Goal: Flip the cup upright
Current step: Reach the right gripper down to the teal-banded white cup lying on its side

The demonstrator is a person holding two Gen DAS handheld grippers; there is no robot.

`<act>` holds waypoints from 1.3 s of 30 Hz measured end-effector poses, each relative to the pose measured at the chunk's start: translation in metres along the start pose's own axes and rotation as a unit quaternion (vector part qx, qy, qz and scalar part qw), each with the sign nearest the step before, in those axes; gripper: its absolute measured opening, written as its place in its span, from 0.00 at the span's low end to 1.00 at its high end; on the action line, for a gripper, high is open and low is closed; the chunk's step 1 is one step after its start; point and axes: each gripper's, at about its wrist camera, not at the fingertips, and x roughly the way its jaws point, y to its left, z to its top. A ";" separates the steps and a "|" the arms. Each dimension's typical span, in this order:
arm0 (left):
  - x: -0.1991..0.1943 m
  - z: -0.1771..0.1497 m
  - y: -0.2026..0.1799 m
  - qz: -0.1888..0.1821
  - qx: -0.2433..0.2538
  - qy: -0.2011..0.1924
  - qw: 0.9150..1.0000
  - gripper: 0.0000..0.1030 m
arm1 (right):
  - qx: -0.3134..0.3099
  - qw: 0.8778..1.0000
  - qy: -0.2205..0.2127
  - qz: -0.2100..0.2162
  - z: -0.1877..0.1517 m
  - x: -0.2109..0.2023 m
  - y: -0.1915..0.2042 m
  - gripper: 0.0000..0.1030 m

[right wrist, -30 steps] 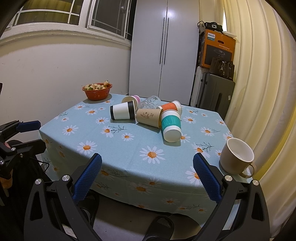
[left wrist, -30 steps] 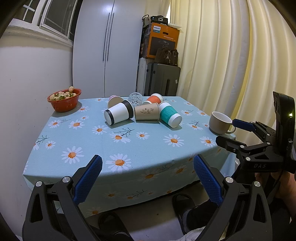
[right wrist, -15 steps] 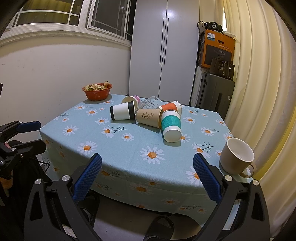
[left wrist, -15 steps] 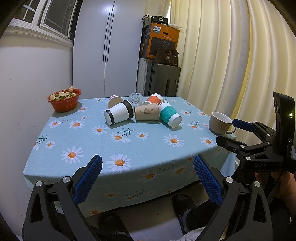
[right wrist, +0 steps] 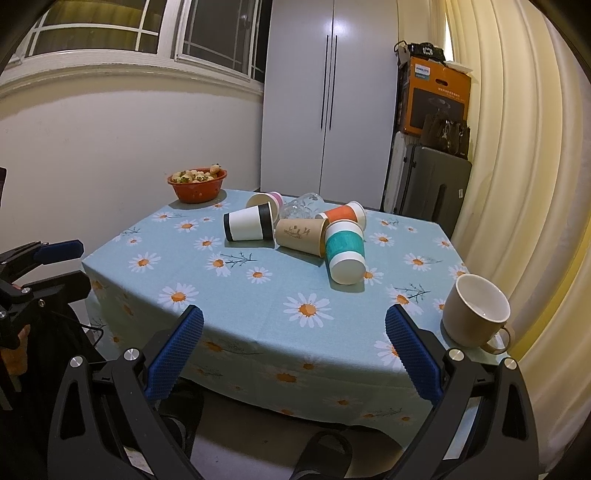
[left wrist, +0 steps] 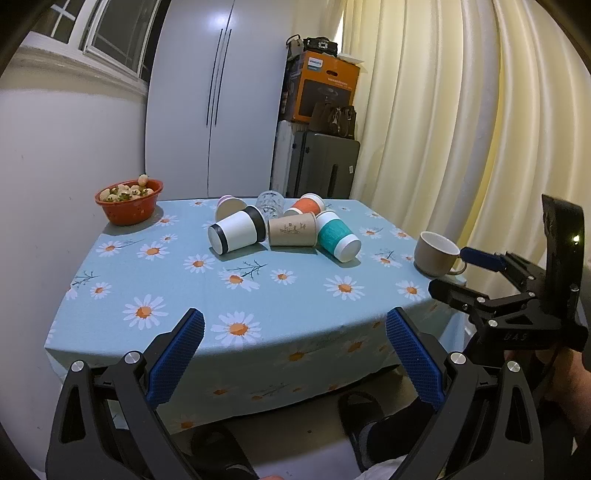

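A: What's on the daisy tablecloth [right wrist: 258, 310]?
B: Paper cups on their sides, clustered mid-table: white/black cup [right wrist: 248, 223], kraft cup [right wrist: 301, 235], teal cup [right wrist: 344, 252]. Beige mug [right wrist: 474, 312] is upright at the near right edge.
A: Step?
B: Looks like pre-approach. Left gripper [left wrist: 293, 360] & right gripper [right wrist: 293, 356] both spread wide, holding nothing, short of the table.
A: Next?
B: Prob reach the teal cup, nearest, and pinch across its body.

A home room: a table [right wrist: 258, 295] under a daisy cloth, a tall wardrobe [right wrist: 328, 96], cream curtains [right wrist: 517, 147], a suitcase [right wrist: 432, 184], and a fruit bowl [right wrist: 197, 186] by the window [right wrist: 147, 29].
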 end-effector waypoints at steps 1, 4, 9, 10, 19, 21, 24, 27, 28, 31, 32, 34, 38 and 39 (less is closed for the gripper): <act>0.001 0.001 0.001 -0.001 -0.001 0.002 1.000 0.93 | 0.007 1.000 0.006 0.004 0.002 0.002 -0.002 0.95; 0.005 0.006 0.005 -0.006 -0.006 0.012 1.000 0.93 | 0.030 0.999 0.027 0.018 0.007 0.010 -0.011 0.95; 0.031 0.020 0.015 -0.021 -0.020 0.046 0.999 0.93 | 0.074 0.994 0.072 0.039 0.020 0.036 -0.034 0.95; 0.035 0.023 0.016 -0.027 -0.022 0.049 0.998 0.93 | 0.077 0.993 0.080 0.043 0.026 0.043 -0.039 0.95; 0.090 0.062 0.024 -0.100 -0.059 0.082 0.990 0.93 | 0.075 0.979 0.178 0.067 0.078 0.127 -0.078 0.95; 0.103 0.067 0.026 -0.108 -0.069 0.089 0.988 0.93 | 0.068 0.975 0.197 0.069 0.085 0.146 -0.085 0.95; 0.123 0.073 0.031 -0.117 -0.085 0.102 0.984 0.93 | 0.074 0.964 0.241 0.085 0.093 0.184 -0.096 0.94; 0.143 0.077 0.038 -0.125 -0.104 0.118 0.980 0.93 | 0.072 0.956 0.271 0.091 0.099 0.210 -0.103 0.88; 0.151 0.078 0.041 -0.130 -0.116 0.124 0.977 0.93 | 0.072 0.951 0.284 0.096 0.100 0.222 -0.105 0.87; 0.169 0.080 0.046 -0.131 -0.133 0.135 0.973 0.93 | 0.068 0.942 0.313 0.106 0.104 0.245 -0.109 0.87; 0.175 0.082 0.048 -0.132 -0.138 0.138 0.972 0.93 | 0.063 0.938 0.324 0.103 0.104 0.253 -0.110 0.87; 0.183 0.085 0.049 -0.136 -0.144 0.143 0.970 0.93 | 0.061 0.932 0.341 0.105 0.104 0.265 -0.113 0.86; 0.199 0.090 0.047 -0.139 -0.138 0.153 0.969 0.93 | 0.063 0.920 0.373 0.106 0.104 0.286 -0.122 0.81; 0.204 0.091 0.047 -0.141 -0.139 0.157 0.968 0.93 | 0.062 0.918 0.377 0.105 0.103 0.289 -0.122 0.80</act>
